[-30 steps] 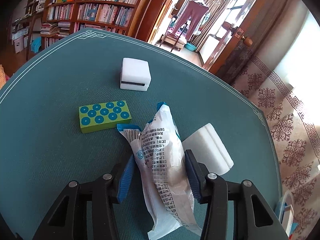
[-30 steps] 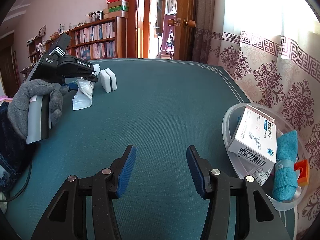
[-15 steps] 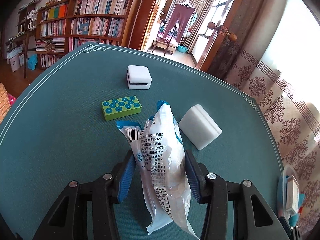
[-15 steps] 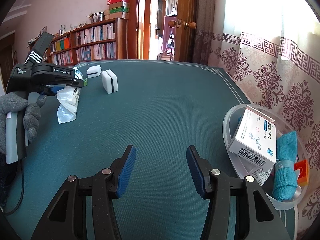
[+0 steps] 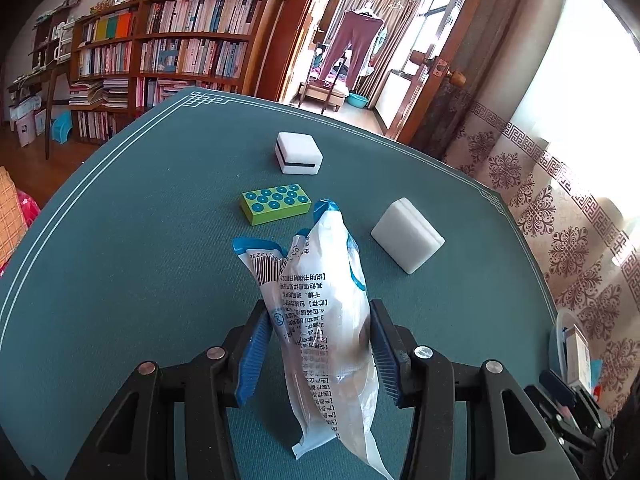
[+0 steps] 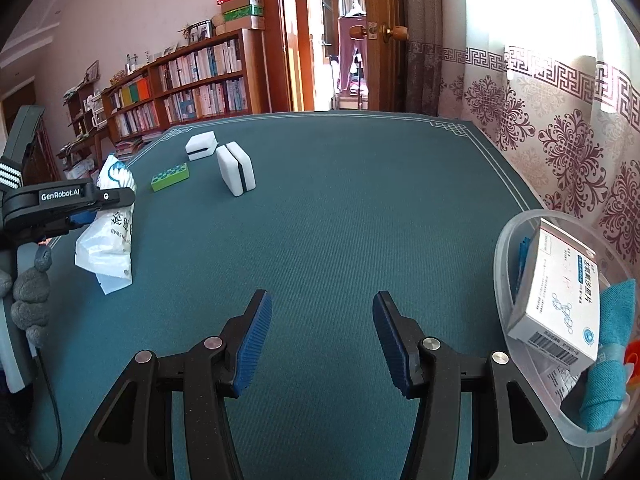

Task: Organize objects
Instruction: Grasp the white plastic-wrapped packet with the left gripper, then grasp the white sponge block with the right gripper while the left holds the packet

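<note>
My left gripper (image 5: 318, 316) is shut on a white and blue plastic bag (image 5: 320, 312) of swabs, held above the green table; the bag (image 6: 108, 236) hangs at the far left of the right wrist view under that gripper (image 6: 86, 210). On the table beyond lie a green block with blue dots (image 5: 276, 203), a white sponge with a dark band (image 5: 299, 153) and a second white sponge (image 5: 407, 235). My right gripper (image 6: 322, 336) stands open over bare cloth, nothing between its fingers. A clear plastic bowl (image 6: 505, 248) sits at its right.
The bowl holds a white medicine box (image 6: 560, 296), a teal cloth (image 6: 608, 364) and a small orange thing (image 6: 632, 360). A gloved hand (image 6: 28, 300) grips the left tool. A patterned curtain (image 6: 560, 128) hangs past the table's right edge; bookshelves (image 5: 160, 52) stand beyond the far edge.
My left gripper has drawn back from the sponges and block with the bag, which look farther away. In the right wrist view it has shifted left; the block and both sponges now show.
</note>
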`<act>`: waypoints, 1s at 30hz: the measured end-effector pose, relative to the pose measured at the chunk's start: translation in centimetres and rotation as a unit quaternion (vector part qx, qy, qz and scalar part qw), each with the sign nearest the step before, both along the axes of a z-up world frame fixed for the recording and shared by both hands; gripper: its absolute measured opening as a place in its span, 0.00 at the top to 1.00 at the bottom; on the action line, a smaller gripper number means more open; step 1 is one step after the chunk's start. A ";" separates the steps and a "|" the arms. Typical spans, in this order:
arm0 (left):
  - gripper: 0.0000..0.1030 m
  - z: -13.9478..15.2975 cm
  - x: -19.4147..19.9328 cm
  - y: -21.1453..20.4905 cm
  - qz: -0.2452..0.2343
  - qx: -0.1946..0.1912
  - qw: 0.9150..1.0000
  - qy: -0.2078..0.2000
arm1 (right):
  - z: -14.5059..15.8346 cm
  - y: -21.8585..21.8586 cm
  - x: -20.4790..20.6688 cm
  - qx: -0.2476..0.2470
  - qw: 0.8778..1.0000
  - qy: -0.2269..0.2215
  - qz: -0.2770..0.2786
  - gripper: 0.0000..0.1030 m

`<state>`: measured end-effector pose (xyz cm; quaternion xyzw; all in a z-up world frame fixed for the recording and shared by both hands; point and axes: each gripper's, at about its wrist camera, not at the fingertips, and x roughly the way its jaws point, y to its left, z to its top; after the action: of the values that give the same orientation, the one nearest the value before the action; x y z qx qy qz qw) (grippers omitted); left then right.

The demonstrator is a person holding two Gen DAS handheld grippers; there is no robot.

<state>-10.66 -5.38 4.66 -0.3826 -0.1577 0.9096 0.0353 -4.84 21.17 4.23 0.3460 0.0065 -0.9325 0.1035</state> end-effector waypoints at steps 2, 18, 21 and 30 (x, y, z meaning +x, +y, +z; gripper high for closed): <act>0.50 -0.3 0.0 -0.2 -0.008 0.009 1.000 -0.004 | 0.1 -0.7 -1.4 -0.011 1.000 -0.006 0.010 0.47; 0.50 -2.3 -1.1 0.2 -0.026 0.021 0.999 -0.036 | 0.3 -7.9 -12.2 -0.037 0.996 -0.040 0.071 0.47; 0.50 -2.6 -1.2 0.3 -0.028 0.019 0.999 -0.041 | 0.4 -8.9 -13.4 -0.036 0.995 -0.042 0.079 0.47; 0.48 -2.8 -1.3 0.5 -0.028 0.010 0.999 -0.046 | 0.4 -10.8 -16.9 -0.033 0.995 -0.052 0.079 0.47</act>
<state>-11.99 -4.83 1.83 -0.4276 -0.1576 0.8883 0.0573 -21.74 10.38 4.63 0.3889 -0.0029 -0.9018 0.1882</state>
